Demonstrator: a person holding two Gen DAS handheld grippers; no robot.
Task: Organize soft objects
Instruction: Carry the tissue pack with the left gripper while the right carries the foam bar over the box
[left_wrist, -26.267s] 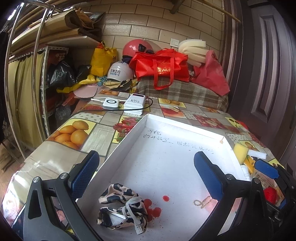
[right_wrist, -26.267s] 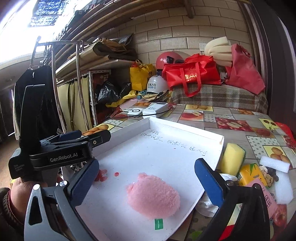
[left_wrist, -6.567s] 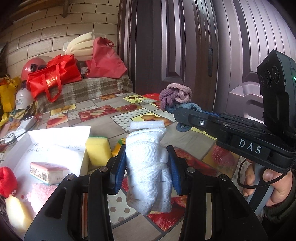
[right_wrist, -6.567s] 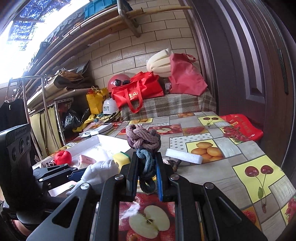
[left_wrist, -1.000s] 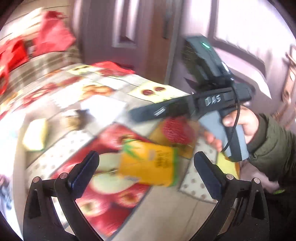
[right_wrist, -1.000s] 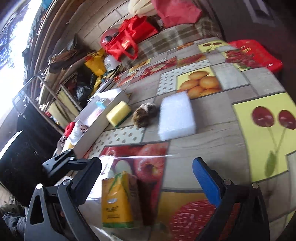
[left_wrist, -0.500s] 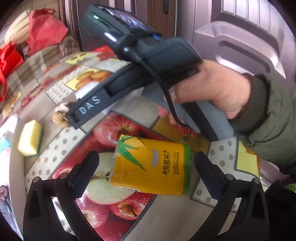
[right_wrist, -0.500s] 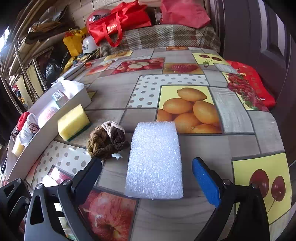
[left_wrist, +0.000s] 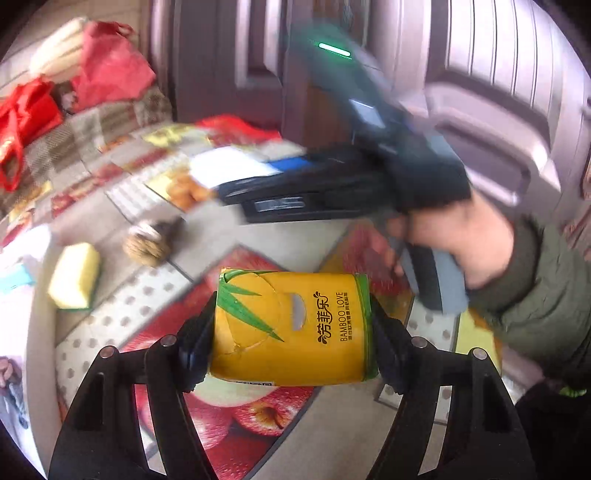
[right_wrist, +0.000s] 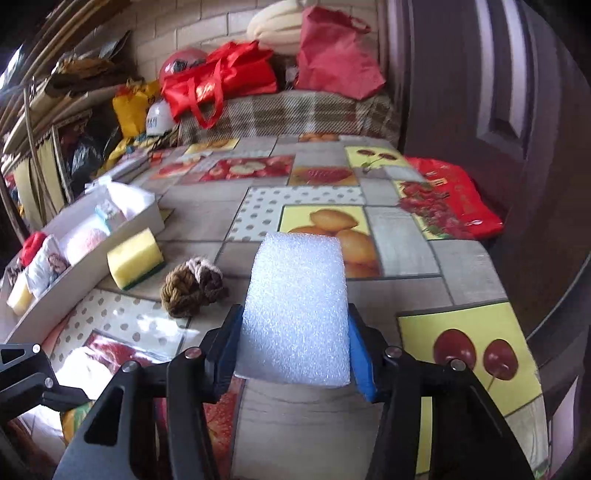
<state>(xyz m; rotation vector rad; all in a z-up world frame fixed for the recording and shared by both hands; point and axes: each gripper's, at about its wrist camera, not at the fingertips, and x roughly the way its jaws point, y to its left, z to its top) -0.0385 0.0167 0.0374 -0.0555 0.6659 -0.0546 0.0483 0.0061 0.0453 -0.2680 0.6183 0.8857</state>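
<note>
A yellow tissue pack (left_wrist: 295, 317) lies on the fruit-print tablecloth, held between the fingers of my left gripper (left_wrist: 290, 332). Its jaws are closing, and both pads touch the pack's ends. My right gripper (right_wrist: 293, 343) holds a white foam block (right_wrist: 297, 295) by its sides; its jaws are closing too, with the blue pads pressed into the foam. In the left wrist view the right gripper (left_wrist: 284, 166) is blurred, gripped by a person's hand (left_wrist: 465, 240).
A yellow sponge (right_wrist: 135, 258) and a brown knotted rope ball (right_wrist: 192, 286) lie left of the foam. Beyond them stands a white tray (right_wrist: 74, 280) with several soft items. A red plastic bag (right_wrist: 450, 195) lies at the table's right edge by the door.
Both grippers stood wide open around their things half a second ago. Now the left's jaws have come in onto the tissue pack and the right's onto the foam block.
</note>
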